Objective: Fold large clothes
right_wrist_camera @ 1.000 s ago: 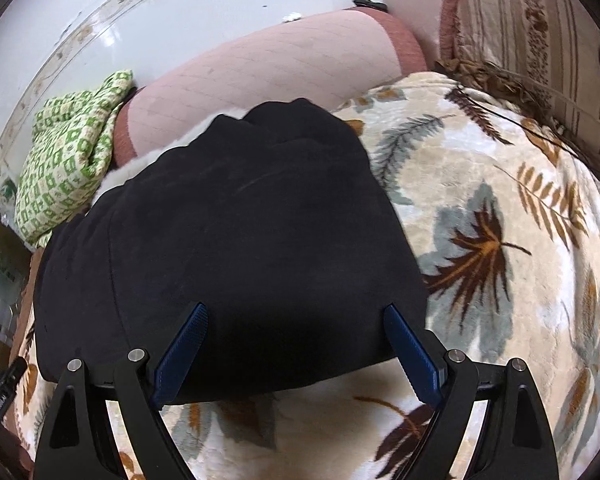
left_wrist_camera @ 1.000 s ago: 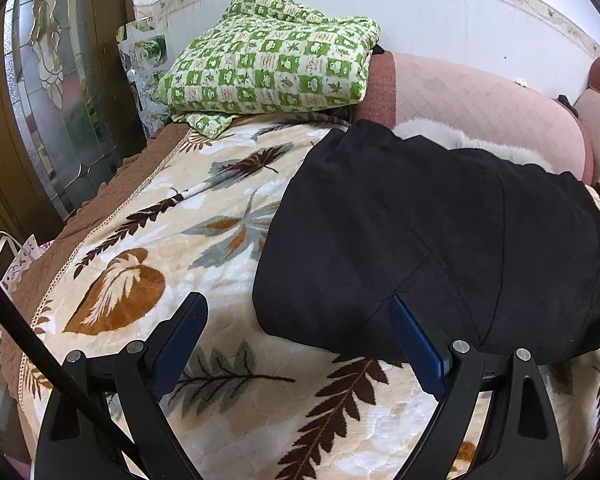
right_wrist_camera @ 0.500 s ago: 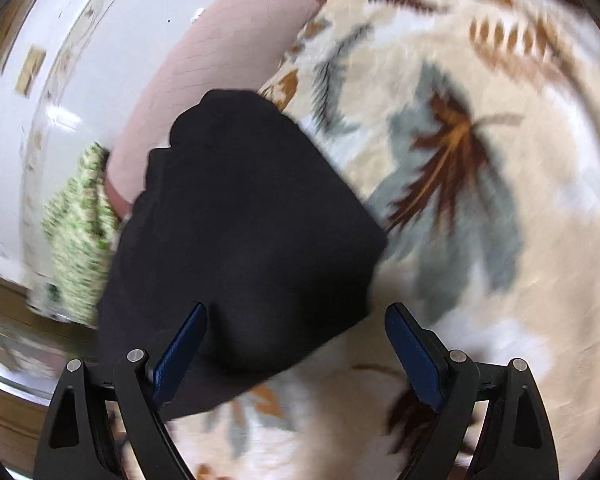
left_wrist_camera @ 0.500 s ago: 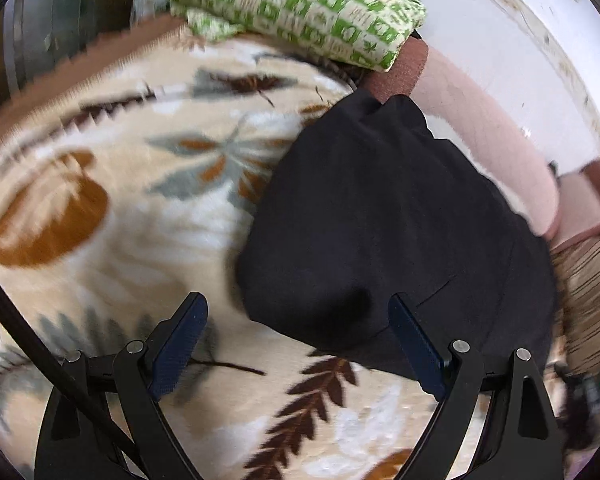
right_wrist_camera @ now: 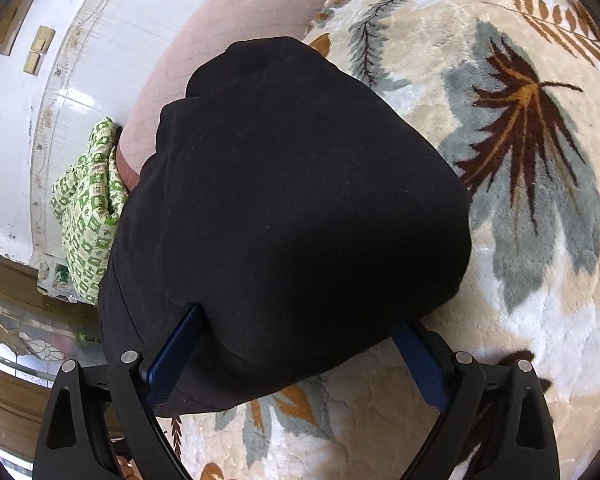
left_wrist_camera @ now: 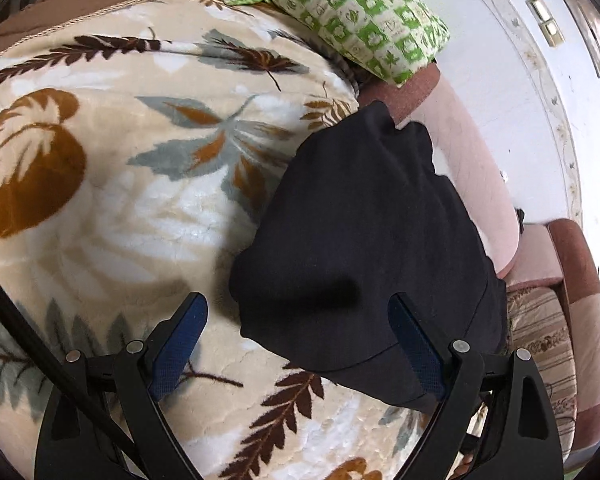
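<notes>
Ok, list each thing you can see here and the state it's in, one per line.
Black fabric garment: folded into a bundle, lying on the blanket.
Leaf-patterned plush blanket: spread flat.
Green checked quilt: folded, piled at the wall.
Left hand-held gripper: open, empty.
Right hand-held gripper: open, just widening, straddling the garment's near edge.

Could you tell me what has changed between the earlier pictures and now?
Both claws rolled and dipped toward the black garment. The right claw closed in on its near edge, jaws just opening wider, fabric bulging between the pads, not clamped. The left claw swung over the garment's left corner, open. The garment stayed folded on the blanket, and the green quilt stayed by the wall.
</notes>
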`<state>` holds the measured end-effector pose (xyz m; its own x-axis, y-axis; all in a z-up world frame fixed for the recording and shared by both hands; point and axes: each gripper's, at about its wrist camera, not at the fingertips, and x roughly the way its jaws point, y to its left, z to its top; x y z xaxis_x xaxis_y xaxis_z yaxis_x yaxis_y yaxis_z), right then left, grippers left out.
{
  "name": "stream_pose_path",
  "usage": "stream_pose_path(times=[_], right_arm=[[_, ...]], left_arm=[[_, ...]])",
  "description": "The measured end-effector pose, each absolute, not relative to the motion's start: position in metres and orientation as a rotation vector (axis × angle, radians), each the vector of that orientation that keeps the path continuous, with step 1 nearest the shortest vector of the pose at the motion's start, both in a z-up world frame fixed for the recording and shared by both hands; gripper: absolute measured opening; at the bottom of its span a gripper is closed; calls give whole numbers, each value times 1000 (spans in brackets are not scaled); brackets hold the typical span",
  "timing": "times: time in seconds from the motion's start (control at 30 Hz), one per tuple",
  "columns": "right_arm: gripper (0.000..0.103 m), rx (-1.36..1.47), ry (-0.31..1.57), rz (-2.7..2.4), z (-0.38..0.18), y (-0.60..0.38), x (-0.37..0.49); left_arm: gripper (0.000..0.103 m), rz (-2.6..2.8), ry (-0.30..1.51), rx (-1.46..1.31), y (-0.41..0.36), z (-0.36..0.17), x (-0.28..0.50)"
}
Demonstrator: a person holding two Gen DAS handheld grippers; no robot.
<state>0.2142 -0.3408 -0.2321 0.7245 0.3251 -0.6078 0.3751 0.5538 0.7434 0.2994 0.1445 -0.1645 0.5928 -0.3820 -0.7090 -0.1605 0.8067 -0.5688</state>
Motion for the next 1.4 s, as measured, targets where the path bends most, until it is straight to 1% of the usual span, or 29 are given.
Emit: stream_pose_path(times=[0.17,0.37,0.5,0.63,0.73,0.77,0.8,0.83,0.87,0.9,0.93,0.97,1.03,1.1,1.2,1.4], right_arm=[[99,1013,777,-10,-234,-339,218],[103,1014,757,42,-238,-334,230],[103,971,744,49,-239,-328,237],[103,916,710,55,-242,-326,240],[103,889,714,37,-239,-322,245],[101,885,722,27,-236,-321,245],[94,875,726,19,-232,-320,244],[86,859,727,13,-228,-318,242],[81,814,721,0,-219,-314,241],[72,775,714,-7,-211,-310,240],[64,733,702,-12,-202,-306,238],[61,703,692,-13,-193,-303,237],[52,694,686,-5,-184,-302,237],[49,717,685,6,-178,-306,236],[47,743,681,20,-171,-311,233],[46,730,674,21,-159,-310,227]], left_arm=[[91,-262,998,-660,134,-185,316],[95,-336,976,-673,126,-195,330],[99,-324,980,-641,118,-193,339],[101,-289,915,-592,109,-192,337],[101,-274,920,-593,108,-191,337],[97,-275,936,-598,108,-189,338],[87,-276,943,-602,108,-186,337],[81,-264,936,-595,108,-180,333],[68,-251,926,-574,106,-173,335],[55,-245,914,-547,104,-166,332],[49,-242,900,-512,102,-158,329],[43,-244,888,-493,100,-151,326],[40,-252,877,-503,99,-142,320],[38,-250,878,-505,100,-138,316],[37,-241,877,-482,98,-131,309],[37,-233,889,-480,98,-127,303]])
